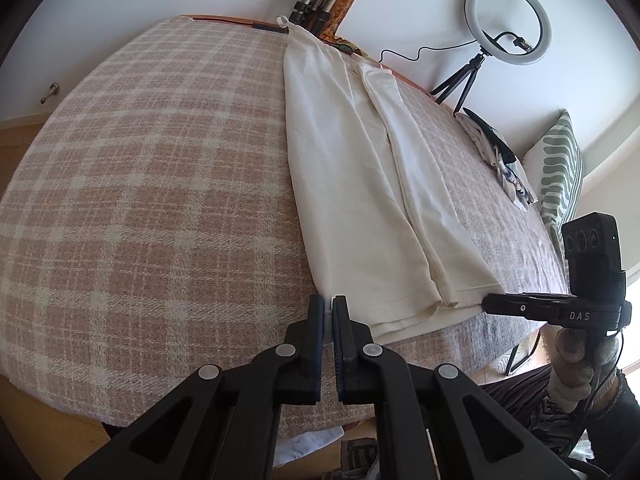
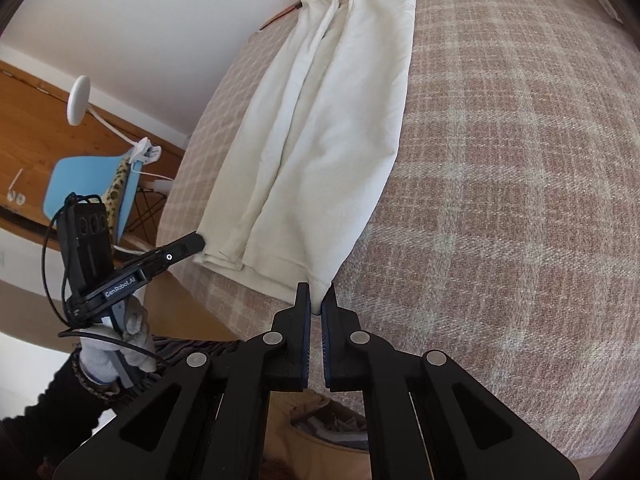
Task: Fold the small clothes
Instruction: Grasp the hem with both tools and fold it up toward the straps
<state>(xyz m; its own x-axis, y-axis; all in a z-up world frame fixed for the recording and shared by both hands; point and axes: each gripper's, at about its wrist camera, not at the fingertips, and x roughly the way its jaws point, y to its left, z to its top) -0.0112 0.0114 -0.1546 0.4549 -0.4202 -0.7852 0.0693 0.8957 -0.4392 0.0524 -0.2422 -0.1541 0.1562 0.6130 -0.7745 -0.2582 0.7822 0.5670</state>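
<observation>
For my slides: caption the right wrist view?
Right gripper shut on the white garment's near corner on a plaid bed.

**Two wrist cameras, one near hem**

Each fisheye camera sits just behind its own fingers and looks steeply down and forward across the checked surface (image 1: 140,184). Both are close to the near edge. They share the cream garment (image 1: 352,184) lying lengthwise away, and each catches the other gripper at its frame's side.
</observation>
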